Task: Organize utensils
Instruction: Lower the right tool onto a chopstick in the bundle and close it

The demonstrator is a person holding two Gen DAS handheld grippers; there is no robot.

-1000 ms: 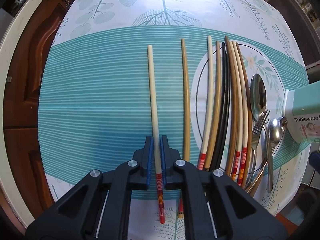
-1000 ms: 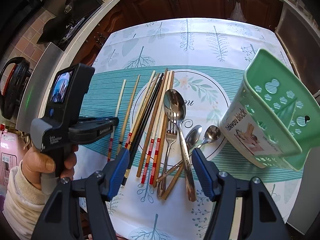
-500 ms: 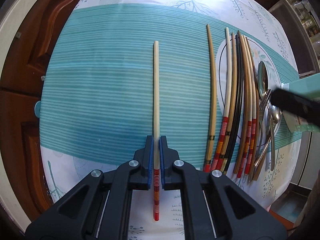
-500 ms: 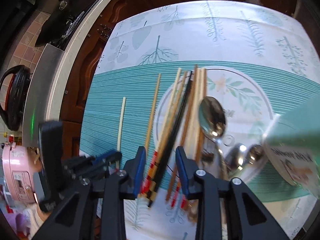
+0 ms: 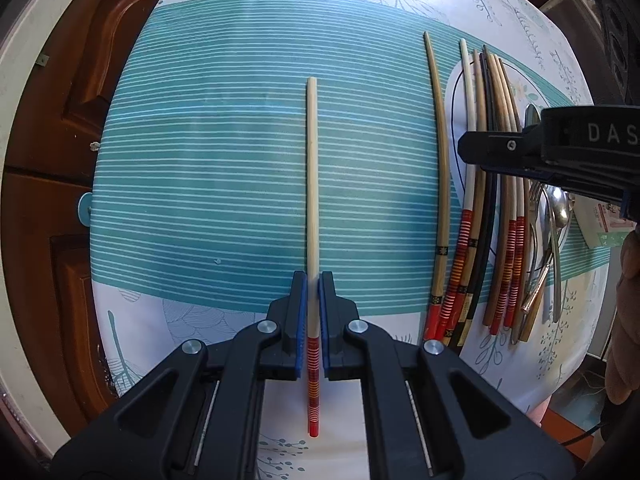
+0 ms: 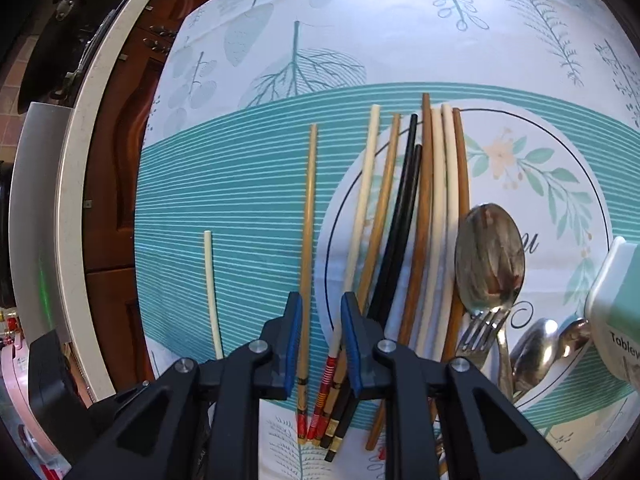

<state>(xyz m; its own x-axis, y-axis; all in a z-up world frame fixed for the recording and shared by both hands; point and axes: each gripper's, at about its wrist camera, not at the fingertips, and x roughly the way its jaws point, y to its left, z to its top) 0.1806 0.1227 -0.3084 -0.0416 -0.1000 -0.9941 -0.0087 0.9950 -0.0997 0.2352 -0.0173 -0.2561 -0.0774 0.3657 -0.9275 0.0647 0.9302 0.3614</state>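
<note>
My left gripper (image 5: 313, 280) is shut on a pale chopstick with a red-striped end (image 5: 311, 184), holding it over the teal-striped tablecloth; the same stick shows at the left of the right wrist view (image 6: 211, 280). My right gripper (image 6: 320, 308) is open, its jaws partly closed, low over a tan chopstick (image 6: 308, 240) at the left of a row of several chopsticks (image 6: 420, 220). In the left wrist view the right gripper's body (image 5: 560, 152) reaches over that row (image 5: 484, 200).
A large spoon (image 6: 489, 260), a fork (image 6: 484, 328) and two small spoons (image 6: 540, 344) lie right of the chopsticks. A green and white tableware holder (image 6: 618, 312) is at the right edge. The table edge and wooden cabinets (image 5: 60, 160) are to the left.
My left gripper has carried the pale chopstick further left, away from the row. My right gripper has come down close over the left chopsticks of the row.
</note>
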